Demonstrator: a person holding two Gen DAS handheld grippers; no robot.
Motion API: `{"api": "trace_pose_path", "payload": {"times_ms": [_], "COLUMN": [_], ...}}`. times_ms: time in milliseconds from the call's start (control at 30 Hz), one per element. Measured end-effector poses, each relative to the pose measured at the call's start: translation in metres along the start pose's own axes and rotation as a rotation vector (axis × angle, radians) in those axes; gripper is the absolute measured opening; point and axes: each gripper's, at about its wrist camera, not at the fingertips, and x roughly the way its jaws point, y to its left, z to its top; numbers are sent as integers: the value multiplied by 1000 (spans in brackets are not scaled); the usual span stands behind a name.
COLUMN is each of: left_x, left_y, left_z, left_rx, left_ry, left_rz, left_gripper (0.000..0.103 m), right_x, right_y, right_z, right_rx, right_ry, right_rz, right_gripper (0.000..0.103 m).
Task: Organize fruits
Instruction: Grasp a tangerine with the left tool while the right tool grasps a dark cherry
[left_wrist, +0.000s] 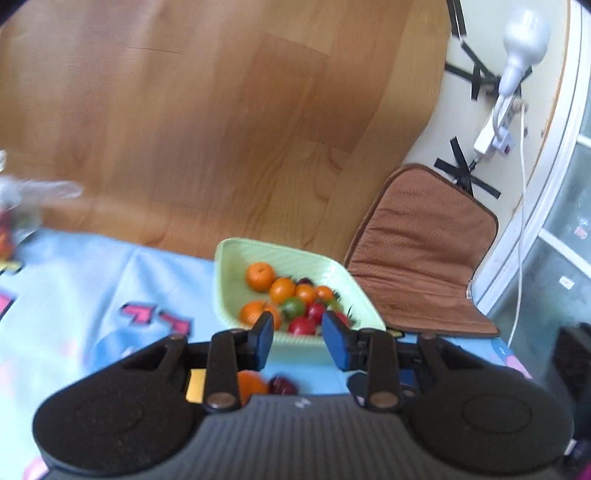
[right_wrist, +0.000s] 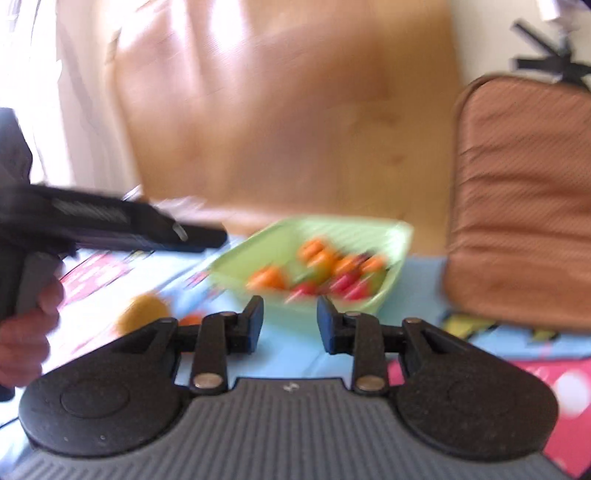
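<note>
Both claws hold nothing: the left claw (left_wrist: 297, 332) has its jaws at their narrowest with a bare gap, and the right claw (right_wrist: 290, 319) stands a little apart. Just beyond them, lower centre of the frame, the green basket (left_wrist: 295, 258) on the table holds small round fruits (left_wrist: 291, 295), orange, red and green. They look light, smooth, easily bruised; take one across its middle.
</note>
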Motion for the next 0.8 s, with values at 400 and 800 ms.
{"api": "trace_pose_path", "payload": {"times_ms": [400, 800], "left_x": [-55, -48], "left_y": [5, 18], "left_z": [-73, -88], "left_rx": [17, -27], "left_ry": [114, 137], "left_rz": [-21, 9], "left_gripper": [30, 32], "right_x": [46, 81], "right_y": [40, 58], "right_z": [16, 18], "right_rx": [-160, -462], "right_ry": [120, 213], "right_rz": [63, 158], "right_gripper": [39, 51]}}
